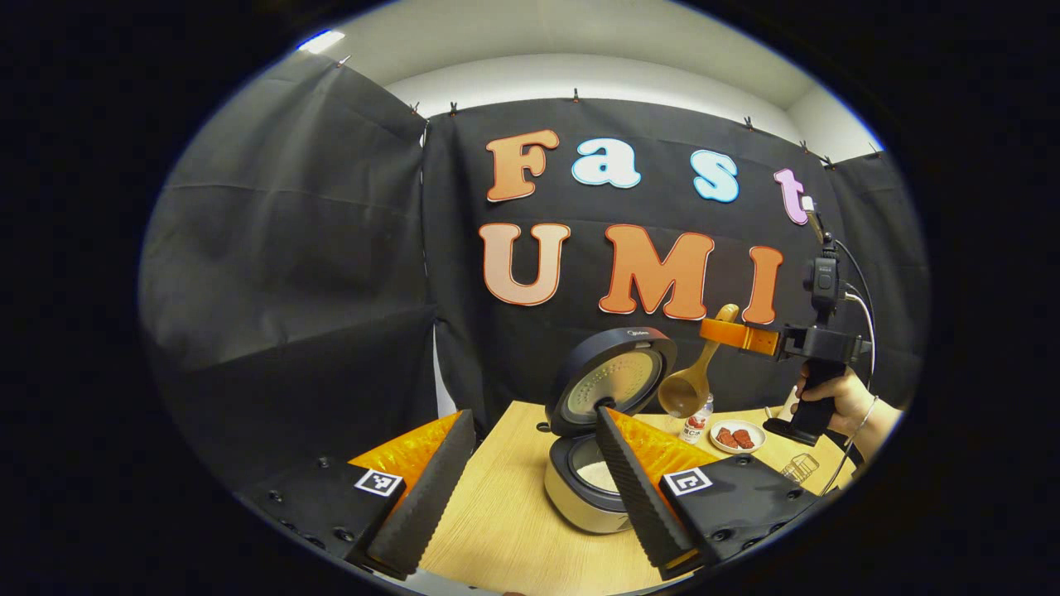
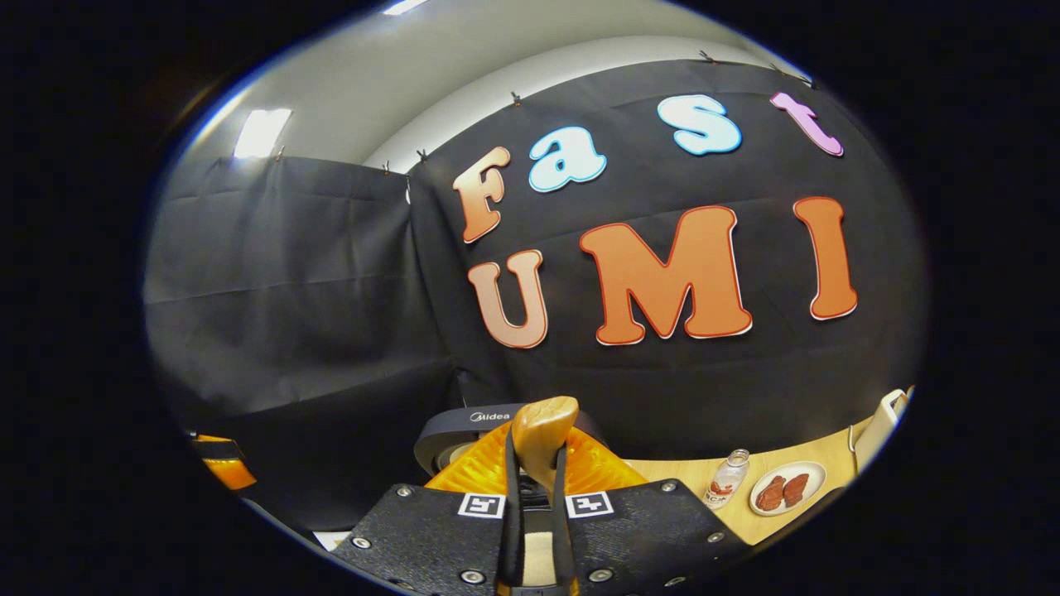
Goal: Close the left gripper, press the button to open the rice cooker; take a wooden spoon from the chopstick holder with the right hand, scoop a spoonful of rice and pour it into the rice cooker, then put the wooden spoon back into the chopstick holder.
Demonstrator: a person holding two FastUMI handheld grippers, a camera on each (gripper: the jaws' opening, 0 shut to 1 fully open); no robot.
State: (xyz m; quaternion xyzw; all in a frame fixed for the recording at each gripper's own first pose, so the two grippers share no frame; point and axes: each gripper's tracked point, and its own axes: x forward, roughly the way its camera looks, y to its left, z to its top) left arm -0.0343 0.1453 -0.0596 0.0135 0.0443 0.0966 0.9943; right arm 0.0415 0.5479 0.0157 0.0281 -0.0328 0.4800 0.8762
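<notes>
Spoon (image 1: pixel 691 377): it hung in the air above the table, just right of the open lid, bowl end down. Its handle end (image 2: pixel 542 439) stuck up between the right gripper's fingers.
Right gripper (image 2: pixel 537 530): it was clenched on the spoon handle, both fingers pressing it. In the left gripper view it (image 1: pixel 741 335) was held up high on the right by a hand (image 1: pixel 840 397).
Cooker (image 1: pixel 592 484): it sat on the table with its lid (image 1: pixel 609 377) standing up at the back. White rice (image 1: pixel 598 474) lay inside the pot.
Left gripper (image 1: pixel 530 488): its fingers were spread wide apart and held nothing. It was near, in front of the cooker.
Table (image 1: pixel 505 521): light wood.
Bottle (image 1: pixel 697 422): small, it stood far right of the cooker.
Plate (image 1: pixel 735 436): white, with two red pieces on it, just right of the bottle.
</notes>
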